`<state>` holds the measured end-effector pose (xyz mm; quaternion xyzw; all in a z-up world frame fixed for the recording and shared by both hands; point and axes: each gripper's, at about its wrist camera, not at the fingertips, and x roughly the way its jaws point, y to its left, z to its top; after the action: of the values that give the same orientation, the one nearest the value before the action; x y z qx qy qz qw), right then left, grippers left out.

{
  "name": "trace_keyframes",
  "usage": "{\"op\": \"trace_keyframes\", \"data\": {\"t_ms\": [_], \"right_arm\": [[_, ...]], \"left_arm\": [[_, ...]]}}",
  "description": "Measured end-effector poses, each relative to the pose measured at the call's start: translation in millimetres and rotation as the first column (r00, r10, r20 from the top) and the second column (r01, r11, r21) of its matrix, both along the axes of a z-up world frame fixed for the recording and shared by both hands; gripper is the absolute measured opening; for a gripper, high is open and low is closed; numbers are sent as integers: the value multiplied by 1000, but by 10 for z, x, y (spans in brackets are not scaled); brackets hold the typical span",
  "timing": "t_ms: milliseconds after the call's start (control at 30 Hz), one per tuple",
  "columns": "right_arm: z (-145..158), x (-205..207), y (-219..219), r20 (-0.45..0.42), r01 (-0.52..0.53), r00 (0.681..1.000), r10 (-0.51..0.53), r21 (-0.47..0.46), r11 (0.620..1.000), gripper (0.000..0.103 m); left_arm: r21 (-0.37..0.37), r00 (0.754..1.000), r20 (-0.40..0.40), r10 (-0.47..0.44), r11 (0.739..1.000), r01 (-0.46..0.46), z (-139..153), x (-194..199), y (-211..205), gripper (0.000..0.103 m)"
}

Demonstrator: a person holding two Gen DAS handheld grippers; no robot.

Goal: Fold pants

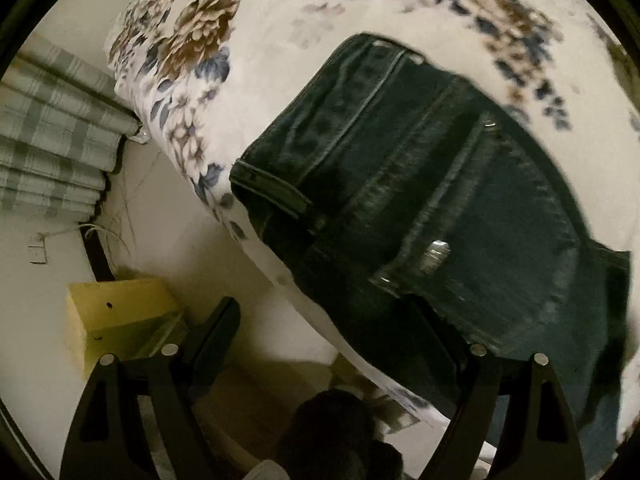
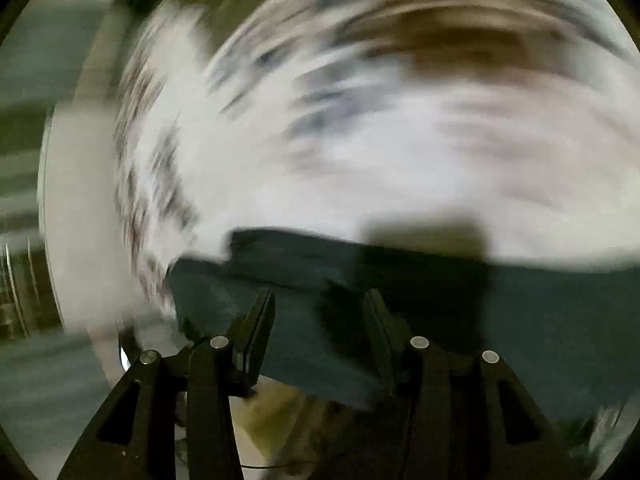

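The dark jeans [image 1: 420,200] lie folded on the flowered bedspread [image 1: 280,12], their near end hanging over the bed's edge. The left gripper [image 1: 332,320] hovers with jaws spread wide, holding nothing. The right gripper [image 2: 320,312] is also parted and empty above the denim; its view is blurred. That overhanging end could drag the bundle off the bed if nudged.
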<state>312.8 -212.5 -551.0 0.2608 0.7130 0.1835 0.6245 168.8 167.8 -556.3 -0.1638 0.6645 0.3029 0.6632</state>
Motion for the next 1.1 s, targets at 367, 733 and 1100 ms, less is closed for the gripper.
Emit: {"op": "trace_keyframes", "data": {"t_ms": [367, 733, 1100], "right_arm": [[-294, 539, 1337, 16, -339, 935, 354, -250, 907, 3], [-163, 944, 1265, -53, -402, 916, 399, -124, 907, 56], [-245, 608, 1327, 13, -421, 900, 437, -245, 873, 4]], "left_arm": [[-79, 999, -25, -35, 996, 33, -217, -134, 202, 88], [-107, 997, -18, -72, 992, 70, -264, -154, 301, 93], [-93, 993, -18, -118, 989, 116, -233, -88, 204, 94]]}}
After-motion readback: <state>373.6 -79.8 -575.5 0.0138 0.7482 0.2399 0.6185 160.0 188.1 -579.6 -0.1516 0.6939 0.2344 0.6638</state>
